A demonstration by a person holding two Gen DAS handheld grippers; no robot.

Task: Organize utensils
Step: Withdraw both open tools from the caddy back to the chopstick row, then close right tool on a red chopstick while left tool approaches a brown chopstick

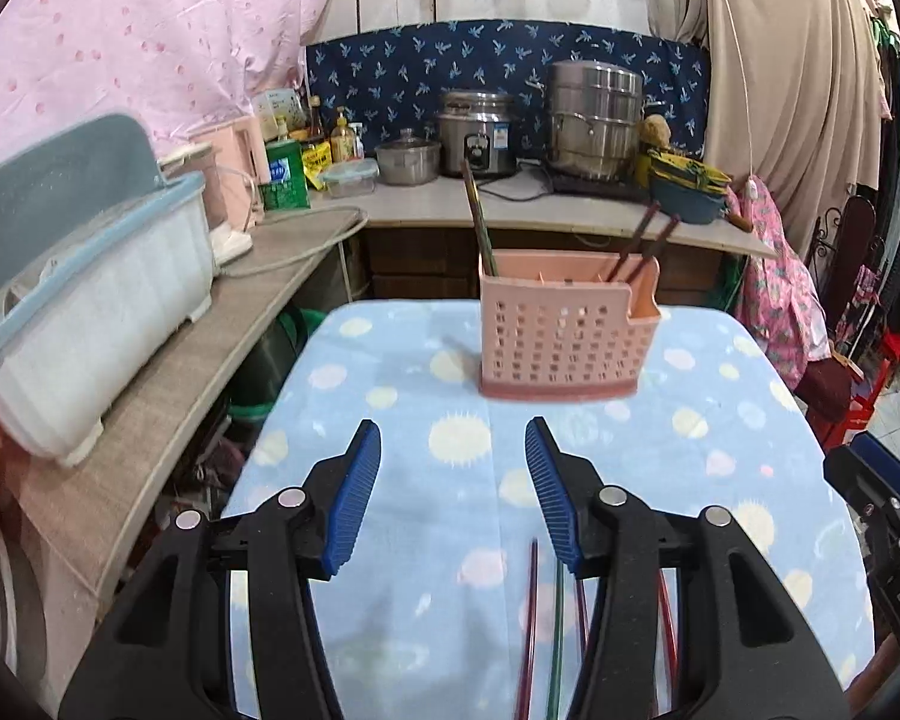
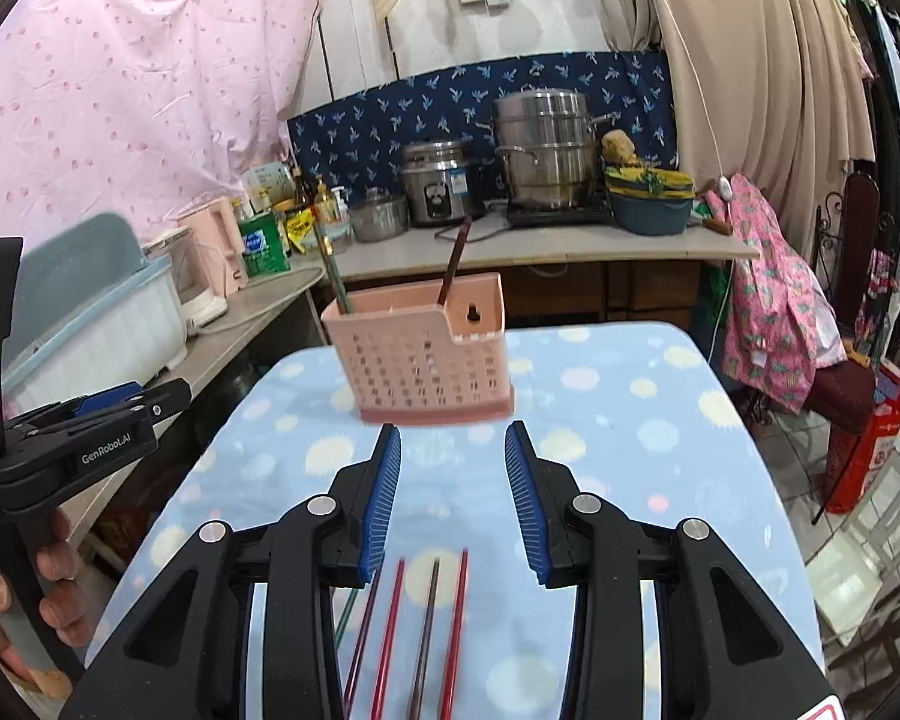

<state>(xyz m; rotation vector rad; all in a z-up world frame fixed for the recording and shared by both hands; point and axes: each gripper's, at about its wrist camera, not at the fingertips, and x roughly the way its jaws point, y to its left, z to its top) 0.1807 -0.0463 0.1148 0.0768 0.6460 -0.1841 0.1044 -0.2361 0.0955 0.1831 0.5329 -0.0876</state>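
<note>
On the blue spotted cloth-covered table [image 2: 630, 456]: loose thin red and dark chopsticks [image 2: 426, 630] lie near the front edge, well short of the pink perforated plastic utensil holder [image 2: 426, 360].
Left gripper [image 1: 453, 492] and right gripper [image 2: 453, 498] both part-open, empty. Sticks look light, stiff, slick, prone to roll; pinch mid-shaft. Holder probably tips easily. Cloth between is bare; table edges close on both sides.

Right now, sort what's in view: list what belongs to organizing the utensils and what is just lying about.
Belongs to the job:
- pink utensil holder
- loose chopsticks on the cloth
- chopsticks already in the holder

Just lying about:
- rice cooker
- steel steamer pot
- dish rack
- green bottle
</note>
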